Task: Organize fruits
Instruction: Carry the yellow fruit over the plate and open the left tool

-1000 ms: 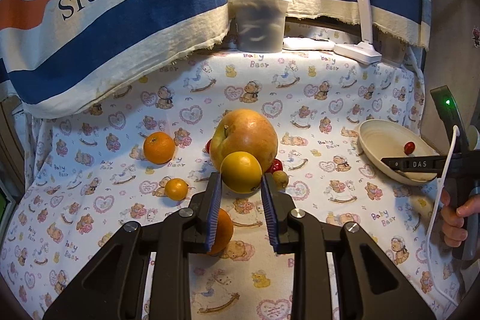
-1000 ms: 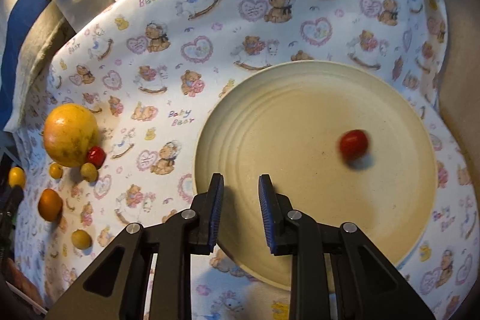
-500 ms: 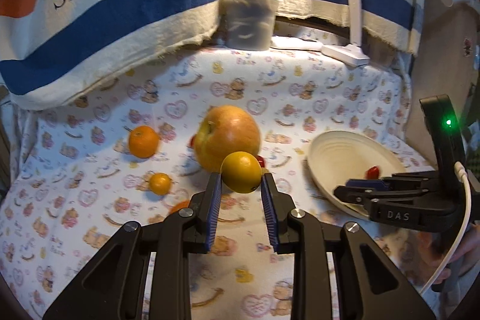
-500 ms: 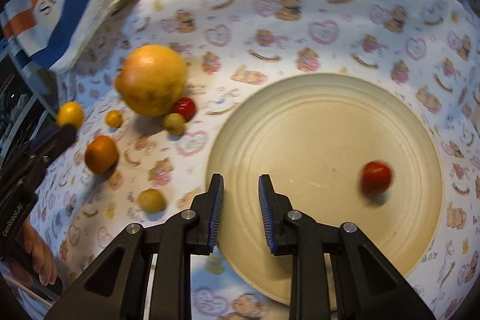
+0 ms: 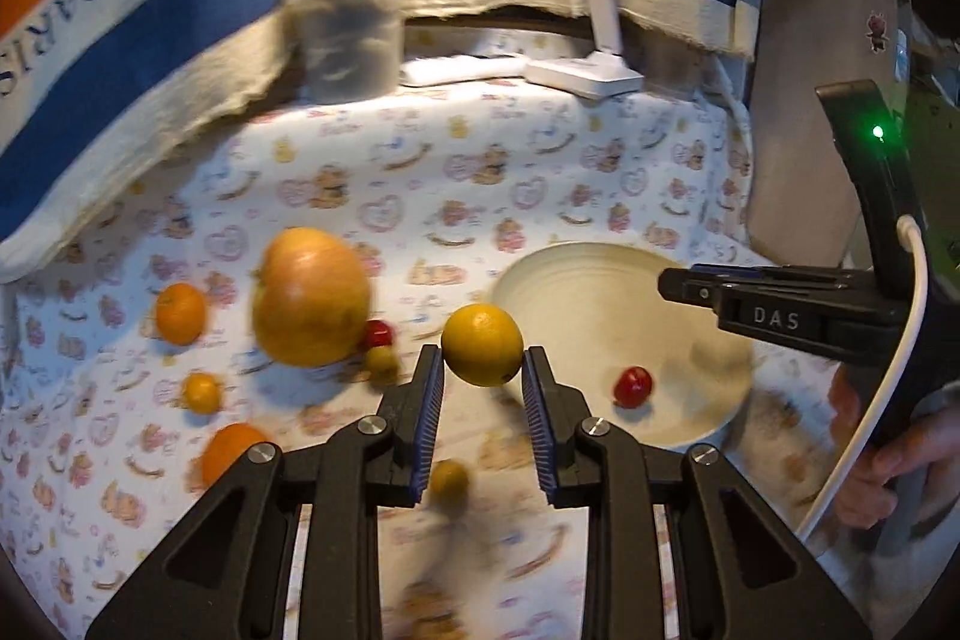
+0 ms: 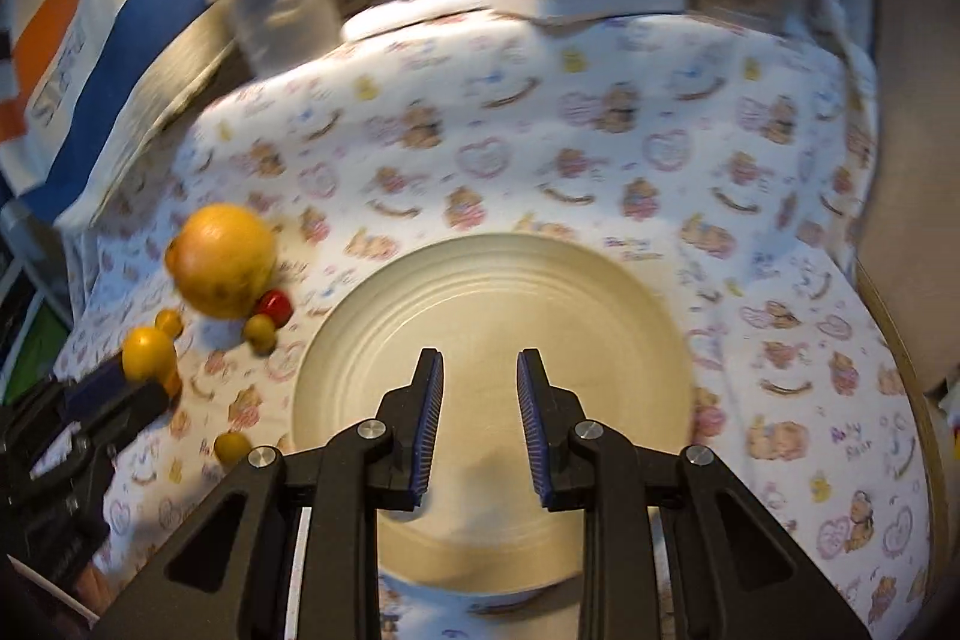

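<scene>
Between left gripper fingers: yellow citrus pinched at its widest part; firm, light, round, smooth, may roll. Plate at 2 o'clock. Right gripper open, empty.

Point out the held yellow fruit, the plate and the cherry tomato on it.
yellow fruit (image 5: 482, 343), left wrist view, front face.
plate (image 5: 600, 280), left wrist view, bare inner wall.
cherry tomato (image 5: 632, 386), left wrist view, centre.
</scene>
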